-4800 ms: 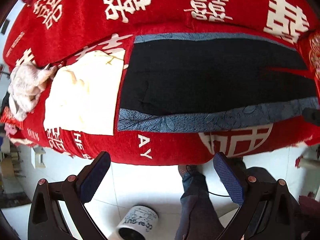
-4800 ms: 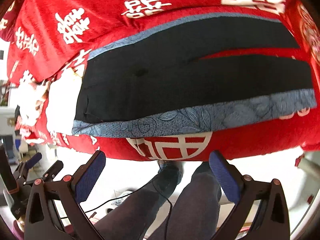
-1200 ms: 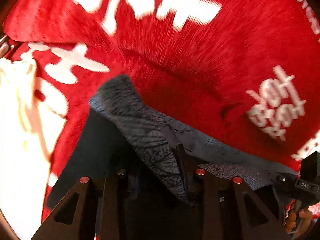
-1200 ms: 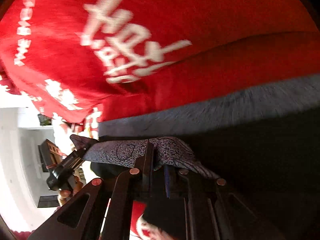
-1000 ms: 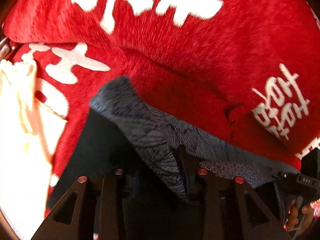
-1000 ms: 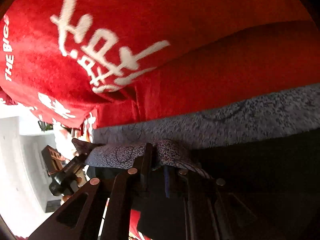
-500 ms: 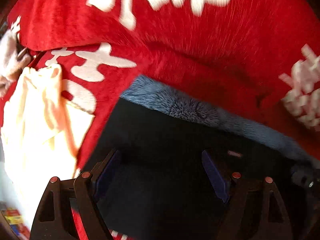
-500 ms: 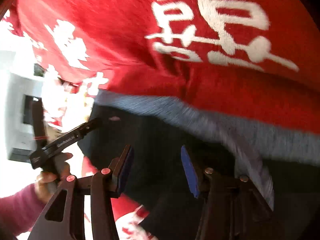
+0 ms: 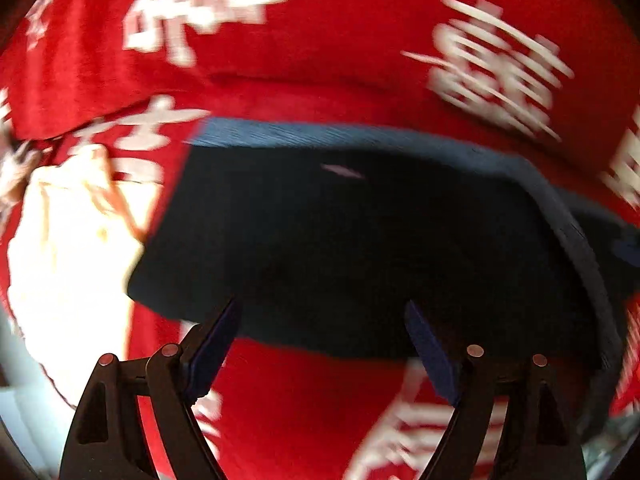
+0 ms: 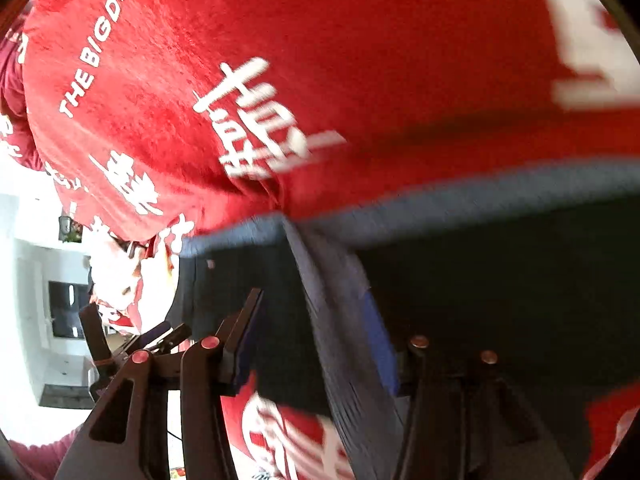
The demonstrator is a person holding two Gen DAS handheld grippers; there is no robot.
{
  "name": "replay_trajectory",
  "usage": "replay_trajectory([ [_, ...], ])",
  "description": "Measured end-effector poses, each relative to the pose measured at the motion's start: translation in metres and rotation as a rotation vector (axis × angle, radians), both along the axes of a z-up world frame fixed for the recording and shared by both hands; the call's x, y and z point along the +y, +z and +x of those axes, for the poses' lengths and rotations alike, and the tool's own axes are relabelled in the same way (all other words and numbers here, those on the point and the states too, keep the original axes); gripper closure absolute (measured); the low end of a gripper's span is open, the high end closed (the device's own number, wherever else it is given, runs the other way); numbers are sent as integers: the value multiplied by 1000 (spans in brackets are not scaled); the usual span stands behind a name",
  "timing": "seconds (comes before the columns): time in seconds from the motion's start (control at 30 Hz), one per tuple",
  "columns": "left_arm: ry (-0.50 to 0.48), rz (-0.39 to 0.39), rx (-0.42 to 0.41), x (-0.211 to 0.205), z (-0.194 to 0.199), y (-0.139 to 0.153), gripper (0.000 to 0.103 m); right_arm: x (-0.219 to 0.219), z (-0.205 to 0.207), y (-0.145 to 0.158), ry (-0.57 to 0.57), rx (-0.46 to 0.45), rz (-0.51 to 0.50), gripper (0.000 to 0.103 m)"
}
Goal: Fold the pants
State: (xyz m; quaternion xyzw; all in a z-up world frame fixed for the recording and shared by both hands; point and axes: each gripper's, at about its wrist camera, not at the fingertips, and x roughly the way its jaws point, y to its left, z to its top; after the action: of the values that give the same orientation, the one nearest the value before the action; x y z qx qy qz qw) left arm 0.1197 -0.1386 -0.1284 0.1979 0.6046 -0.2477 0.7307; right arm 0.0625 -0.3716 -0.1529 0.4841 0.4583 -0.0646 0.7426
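A cream cloth (image 9: 68, 248) is lying at the far left on the red blanket (image 9: 320, 56) with white characters. Just right of it, the pants (image 9: 340, 248) are lying flat on that blanket: dark, nearly black fabric, doubled over, with a grey-blue patterned band along the far edge and curving down the right side. Both views are motion-blurred. The left hand-held gripper (image 9: 320, 344) is hovering with jaws apart at the near edge. The right hand-held gripper (image 10: 316, 336) is likewise spread, the band running between its fingers.

White lettering on the plush red blanket (image 10: 360, 60)

In the right wrist view, white capitals "THE BIGDA" run up the cloth's left side, the last letters cut off; large white Chinese characters sit beside them, too blurred to read; the left wrist view's characters are equally smeared.
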Motion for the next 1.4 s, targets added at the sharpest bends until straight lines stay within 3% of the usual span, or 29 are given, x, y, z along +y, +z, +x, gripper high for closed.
replay_trajectory([
  [0.3,-302,-173,199,-80,-121,9,18,39,-184,7,-243,37,61,49],
  [0.43,-364,-259,311,-109,-161,7,18,82,-265,-16,-395,89,127,49],
  [0.63,-420,-248,342,-139,-193,-10,18,131,-342,-61,-553,133,220,49],
  [0.73,-433,-216,342,-149,-208,-24,18,140,-353,-81,-564,143,258,49],
  [0.93,-452,-182,328,-165,-229,-39,18,132,-352,-106,-549,-16,355,49],
  [1.03,-433,-168,315,-170,-230,-48,18,125,-355,-119,-531,-46,413,47],
  [1.1,-430,-159,300,-172,-229,-50,19,126,-365,-130,-550,-49,482,57],
  [1.13,-431,-158,296,-175,-229,-51,21,126,-369,-134,-565,-56,515,65],
  [1.17,-433,-157,294,-176,-228,-52,33,125,-369,-135,-560,-55,525,78],
  [1.23,-450,-148,288,-180,-228,-53,51,124,-364,-128,-529,-59,523,86],
  [1.27,-458,-151,299,-183,-227,-54,75,122,-359,-120,-518,-89,531,88],
  [1.4,-438,-169,326,-189,-220,-34,77,95,-346,-73,-499,-205,482,91],
])
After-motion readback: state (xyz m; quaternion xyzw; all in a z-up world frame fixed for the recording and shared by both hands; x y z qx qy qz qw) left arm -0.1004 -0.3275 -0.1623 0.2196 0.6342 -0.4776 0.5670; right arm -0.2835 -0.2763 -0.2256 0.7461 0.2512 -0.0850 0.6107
